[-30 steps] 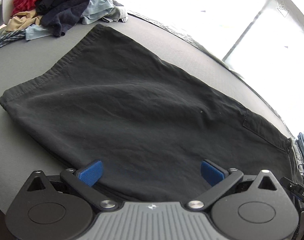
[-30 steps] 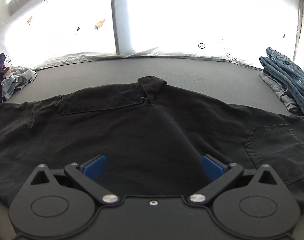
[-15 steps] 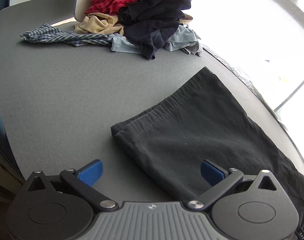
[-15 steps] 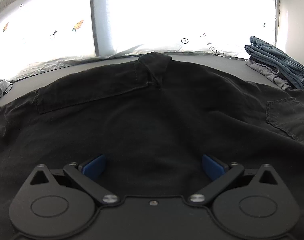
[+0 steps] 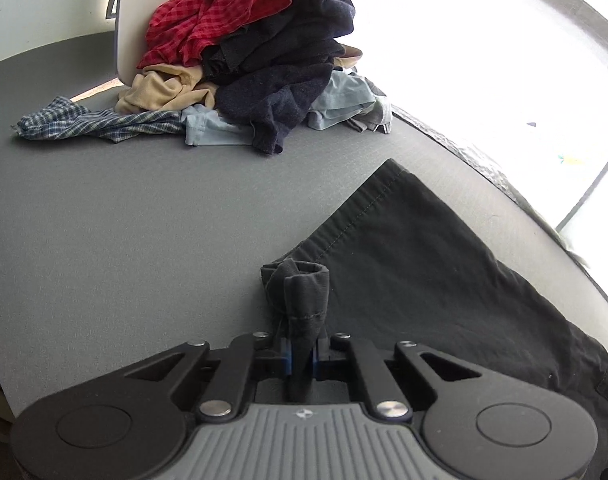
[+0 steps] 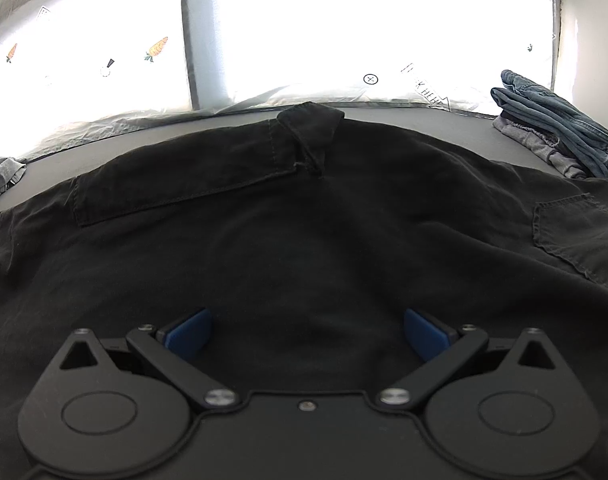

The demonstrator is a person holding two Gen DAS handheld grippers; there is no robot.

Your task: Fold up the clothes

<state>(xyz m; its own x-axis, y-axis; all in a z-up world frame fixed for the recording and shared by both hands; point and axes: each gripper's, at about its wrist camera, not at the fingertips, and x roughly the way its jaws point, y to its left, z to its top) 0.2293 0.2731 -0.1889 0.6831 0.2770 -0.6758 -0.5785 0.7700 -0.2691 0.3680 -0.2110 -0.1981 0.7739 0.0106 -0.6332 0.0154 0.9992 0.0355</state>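
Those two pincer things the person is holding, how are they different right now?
The left gripper is shut, pinching a bunched corner of the black trousers; the right gripper is open, its blue pads wide apart and holding nothing. The left sits at the garment's hem edge; the right hangs over its middle. Both share the black linkage build.

The big black cotton shorts (image 6: 304,220) lie spread flat on the grey table, one hem corner (image 5: 299,296) bunched up.
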